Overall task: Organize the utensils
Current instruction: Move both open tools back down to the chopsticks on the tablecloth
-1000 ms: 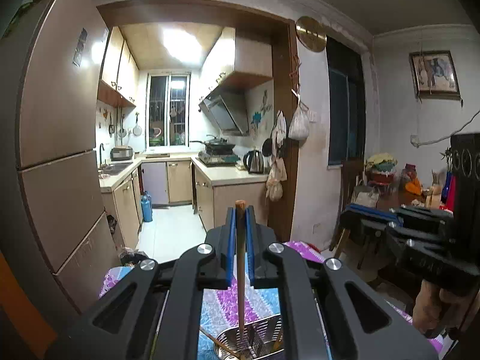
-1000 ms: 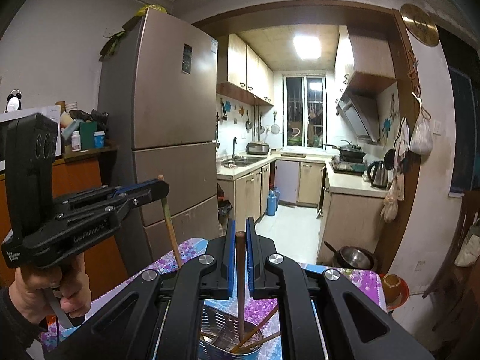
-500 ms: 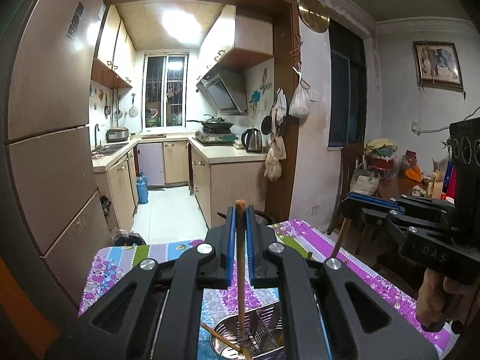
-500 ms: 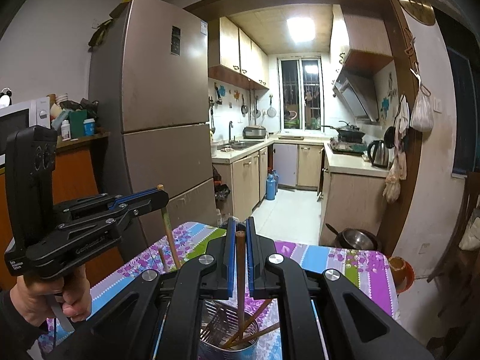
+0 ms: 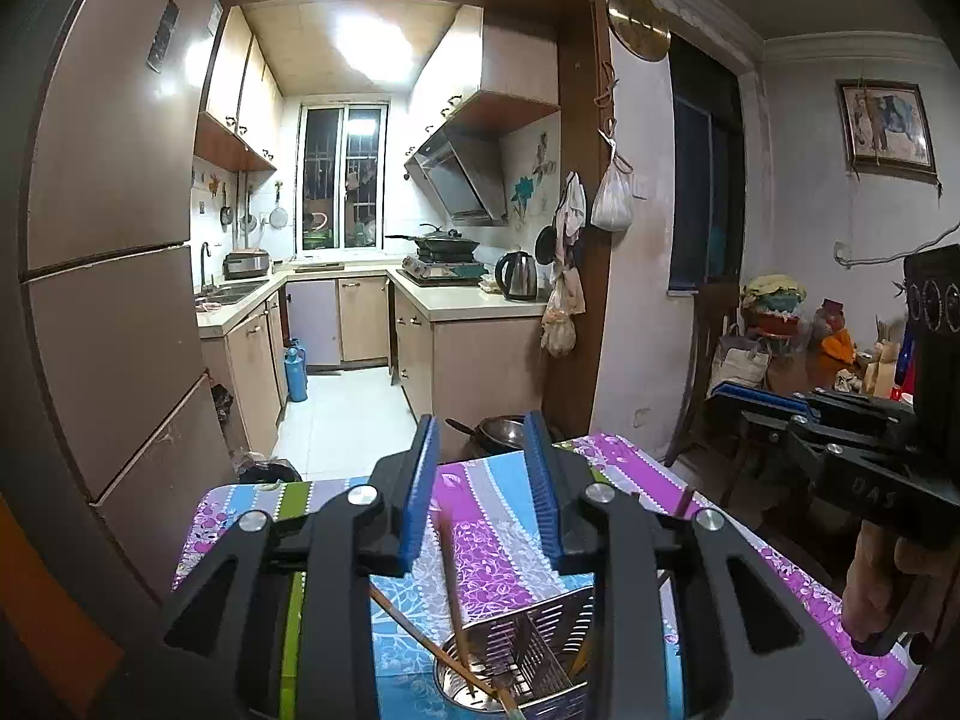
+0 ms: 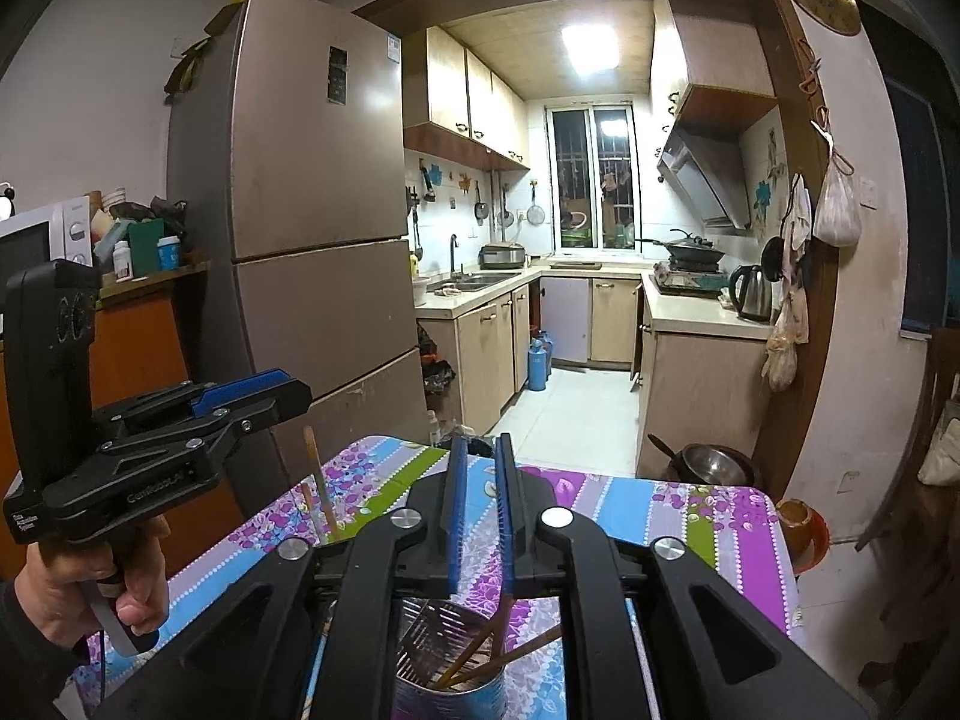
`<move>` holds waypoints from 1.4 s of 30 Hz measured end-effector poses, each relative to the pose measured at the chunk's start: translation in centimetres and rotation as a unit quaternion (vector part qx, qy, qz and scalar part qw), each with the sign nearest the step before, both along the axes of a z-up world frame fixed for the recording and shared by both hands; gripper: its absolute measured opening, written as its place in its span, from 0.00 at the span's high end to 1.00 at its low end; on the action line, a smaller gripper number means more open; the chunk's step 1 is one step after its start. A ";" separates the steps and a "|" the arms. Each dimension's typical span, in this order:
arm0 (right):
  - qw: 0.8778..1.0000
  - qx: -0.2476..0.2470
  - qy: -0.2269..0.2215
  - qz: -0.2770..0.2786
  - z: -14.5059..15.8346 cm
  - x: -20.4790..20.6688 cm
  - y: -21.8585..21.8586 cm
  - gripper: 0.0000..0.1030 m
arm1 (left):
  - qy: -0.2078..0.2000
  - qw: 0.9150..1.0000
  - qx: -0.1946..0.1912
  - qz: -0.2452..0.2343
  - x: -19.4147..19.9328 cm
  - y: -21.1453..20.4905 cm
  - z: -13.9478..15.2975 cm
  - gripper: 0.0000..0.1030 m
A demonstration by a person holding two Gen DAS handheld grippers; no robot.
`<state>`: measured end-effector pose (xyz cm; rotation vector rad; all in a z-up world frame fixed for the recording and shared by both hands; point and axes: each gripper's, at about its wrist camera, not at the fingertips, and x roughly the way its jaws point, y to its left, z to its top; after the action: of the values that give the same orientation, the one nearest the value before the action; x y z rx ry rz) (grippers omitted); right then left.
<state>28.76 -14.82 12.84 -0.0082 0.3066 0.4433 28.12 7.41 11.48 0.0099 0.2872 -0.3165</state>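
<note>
Since half a second ago both tools have let go of their chopsticks. The left gripper (image 5: pixel 483 480) is now standing with its blue pads wide apart, and its chopstick (image 5: pixel 451 576) is leaning loose between them, its lower end sitting in the metal utensil holder (image 5: pixel 510 666). The right gripper (image 6: pixel 479 501) is parted by a narrow gap with nothing between the pads; its chopstick (image 6: pixel 501 618) is now standing low in the holder, just inside the right pad. More chopsticks are lying crossed inside the holder, and a perforated divider is showing in it. The holder is resting on the floral tablecloth (image 5: pixel 480 528), directly beneath both grippers. In the right wrist view, the loose chopstick is rising left of the holder, below the left gripper's tips.
</note>
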 end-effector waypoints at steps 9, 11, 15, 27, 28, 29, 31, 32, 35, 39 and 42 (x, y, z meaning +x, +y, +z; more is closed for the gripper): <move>0.999 0.000 -0.048 -0.003 3.4 -6.6 -1.9 0.70 | -0.047 0.999 0.013 0.011 -6.3 1.6 2.5 0.57; 0.998 -0.003 -0.064 -0.002 3.8 -9.6 -2.5 0.67 | -0.054 0.998 0.018 0.011 -9.3 2.4 2.1 0.53; 0.997 -0.009 -0.083 0.006 1.6 -16.7 -3.6 0.63 | -0.040 0.998 0.039 0.005 -16.0 4.2 -2.0 0.52; 1.000 -0.003 0.030 -0.008 -16.1 -28.4 -2.6 0.63 | 0.134 0.989 0.059 0.006 -27.8 5.5 -23.0 0.75; 0.999 -0.001 0.037 -0.010 -16.9 -28.8 -2.6 0.63 | 0.135 0.989 0.060 0.005 -28.1 5.3 -23.6 0.77; 0.999 0.003 0.046 -0.015 -18.1 -29.4 -2.5 0.63 | 0.131 0.990 0.060 -0.001 -28.6 5.1 -23.9 0.78; 0.998 0.002 0.050 -0.024 -19.5 -30.4 -2.3 0.63 | 0.117 0.991 0.065 -0.018 -30.3 4.3 -24.3 0.78; 0.998 0.002 0.054 -0.031 -20.5 -31.1 -2.2 0.63 | 0.114 0.991 0.067 -0.026 -30.6 3.6 -24.4 0.78; 0.997 0.006 0.073 -0.035 -22.8 -32.2 -1.5 0.63 | 0.110 0.990 0.075 -0.038 -30.8 2.1 -25.3 0.78; 0.996 -0.003 0.090 -0.024 -25.3 -33.2 0.3 0.63 | 0.109 0.990 0.087 -0.027 -30.8 1.1 -26.9 0.78; 0.995 -0.011 0.102 -0.018 -27.0 -33.4 1.9 0.66 | 0.102 0.991 0.089 -0.022 -30.7 1.0 -27.1 0.78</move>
<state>-4.59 -12.94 -14.21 0.0208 0.5125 0.4047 -2.58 8.37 -15.63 0.1597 0.5186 -0.3363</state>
